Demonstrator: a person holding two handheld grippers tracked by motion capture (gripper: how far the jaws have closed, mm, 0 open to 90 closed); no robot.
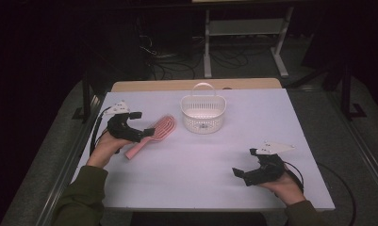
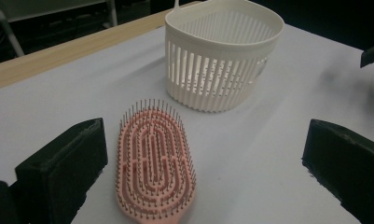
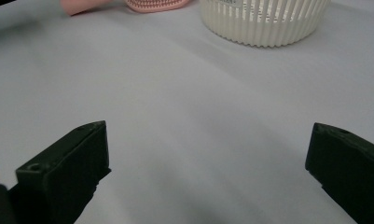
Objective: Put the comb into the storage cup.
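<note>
pink plastic bristle hairbrush (image 2: 154, 163) awaited pickup beside the white slotted plastic basket (image 2: 222, 60).
left tongs (image 2: 198, 163) spread wide around it; next they needed to close on it. right tongs (image 3: 198, 172) spread, idle.

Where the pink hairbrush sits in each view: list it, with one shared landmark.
High view: pink hairbrush left of centre, by the left gripper.
Left gripper view: bottom centre, between open jaws.
Right gripper view: top edge, left of centre.
Shared landmark: white basket beside it.
</note>
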